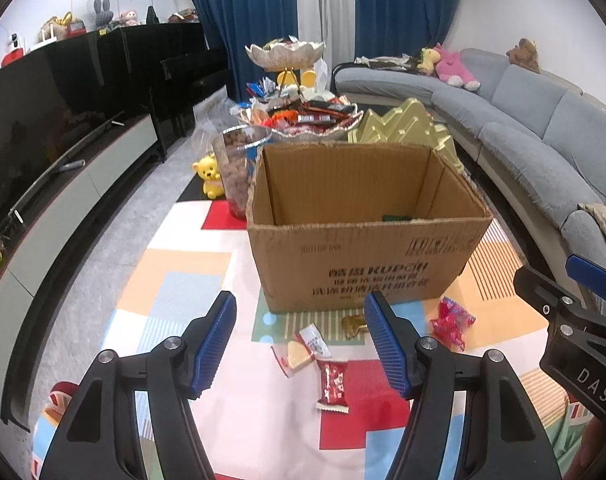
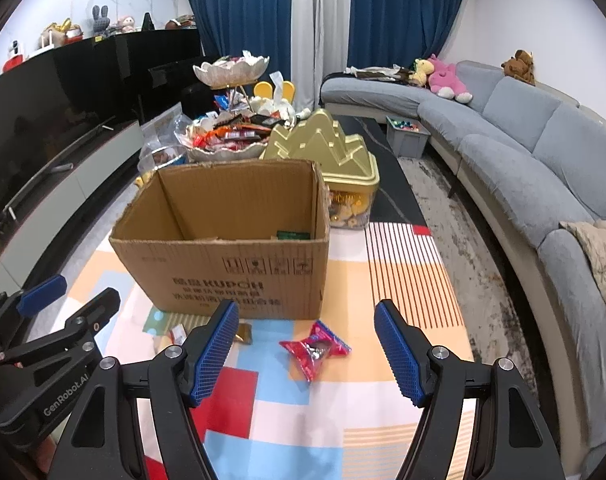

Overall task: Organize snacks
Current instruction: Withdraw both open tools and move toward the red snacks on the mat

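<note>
Patchwork mat (image 2: 383,280) under everything – pink snack pack (image 2: 316,349) dead ahead of right gripper (image 2: 307,354), long axis crosswise; both grippers gaping, empty – left gripper (image 1: 299,344) further off

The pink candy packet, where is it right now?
The pink candy packet lies on the patterned mat, just in front of the cardboard box, near its right corner.

Matt brown corrugated cardboard box (image 1: 367,256), its top edges torn and rough. Glossy crinkled red wrapper (image 1: 333,385) near it on the smooth printed mat (image 1: 191,276), a shiny pink foil packet (image 2: 315,349) to the right. Far behind, a gleaming gold plastic lid (image 2: 323,148). Ribbed blue pads (image 1: 219,344) on matt black gripper arms. Soft grey fabric sofa (image 2: 543,152) on the right, glossy black cabinet (image 1: 103,64) on the left.
</note>
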{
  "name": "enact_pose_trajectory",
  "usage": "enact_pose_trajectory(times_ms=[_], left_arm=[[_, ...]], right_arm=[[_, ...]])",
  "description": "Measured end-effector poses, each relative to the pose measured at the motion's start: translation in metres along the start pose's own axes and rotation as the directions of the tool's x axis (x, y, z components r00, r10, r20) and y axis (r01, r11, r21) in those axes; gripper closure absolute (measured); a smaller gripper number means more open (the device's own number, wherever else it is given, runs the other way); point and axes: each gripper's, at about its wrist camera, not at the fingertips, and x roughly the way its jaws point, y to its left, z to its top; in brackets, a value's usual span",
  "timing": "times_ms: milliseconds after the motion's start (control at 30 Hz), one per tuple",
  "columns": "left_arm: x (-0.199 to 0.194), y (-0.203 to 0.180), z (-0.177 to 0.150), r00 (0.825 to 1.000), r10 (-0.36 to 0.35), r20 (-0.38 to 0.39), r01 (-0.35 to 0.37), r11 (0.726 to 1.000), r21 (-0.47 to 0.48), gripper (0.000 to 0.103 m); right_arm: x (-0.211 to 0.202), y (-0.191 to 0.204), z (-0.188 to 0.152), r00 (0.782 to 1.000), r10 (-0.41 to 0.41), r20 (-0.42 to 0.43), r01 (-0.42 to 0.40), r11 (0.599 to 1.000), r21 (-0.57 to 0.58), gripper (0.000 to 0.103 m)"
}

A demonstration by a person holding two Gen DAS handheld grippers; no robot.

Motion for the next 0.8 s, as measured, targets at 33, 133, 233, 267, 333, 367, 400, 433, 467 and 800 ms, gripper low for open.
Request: enact_pose_trajectory(times_ms=[33,133,233,267,333,367,400,433,467,800], left_arm=[[0.002,0.000,-0.003,1.000,-0.001,-0.004,0.001,1.000,-0.001,0.037],[0.006,-0.001,-0.009,1.000,-0.003,-0.015,0.003,1.000,-0.003,0.037],[0.010,-0.002,-0.014,1.000,-0.005,-0.028,0.005,1.000,-0.001,0.036],[0.011,-0.003,-0.016,0.999,-0.005,-0.033,0.005,1.000,-0.001,0.036],[0.014,-0.004,-0.020,0.999,-0.007,-0.042,0.007,1.000,-0.002,0.036],[0.016,-0.004,-0.022,0.999,-0.006,-0.048,0.006,1.000,-0.001,0.036],[0.019,-0.004,-0.024,0.999,-0.005,-0.052,0.005,1.000,-0.002,0.036],[0.020,-0.004,-0.025,0.998,-0.004,-0.056,0.003,1.000,-0.005,0.036],[0.022,-0.003,-0.027,0.998,-0.003,-0.060,0.003,1.000,-0.009,0.036],[0.039,-0.004,-0.040,0.996,0.002,-0.088,-0.003,1.000,-0.012,0.036]], right_arm=[[0.002,0.000,-0.002,1.000,-0.001,-0.005,0.001,1.000,0.001,0.032],[0.006,-0.002,-0.007,1.000,-0.002,-0.018,0.002,1.000,0.006,0.032],[0.012,-0.003,-0.012,0.999,-0.001,-0.035,0.002,1.000,0.011,0.032],[0.013,-0.003,-0.014,0.999,-0.001,-0.040,0.002,1.000,0.013,0.032],[0.017,-0.004,-0.016,0.999,-0.002,-0.051,0.003,1.000,0.015,0.032],[0.019,-0.004,-0.018,0.998,-0.002,-0.058,0.003,1.000,0.016,0.032],[0.021,-0.004,-0.018,0.998,-0.004,-0.064,0.005,1.000,0.016,0.032],[0.024,-0.004,-0.019,0.998,-0.004,-0.070,0.006,1.000,0.018,0.032],[0.025,-0.004,-0.020,0.997,-0.005,-0.074,0.006,1.000,0.019,0.032],[0.049,-0.004,-0.030,0.991,-0.006,-0.130,0.011,0.999,0.037,0.032]])
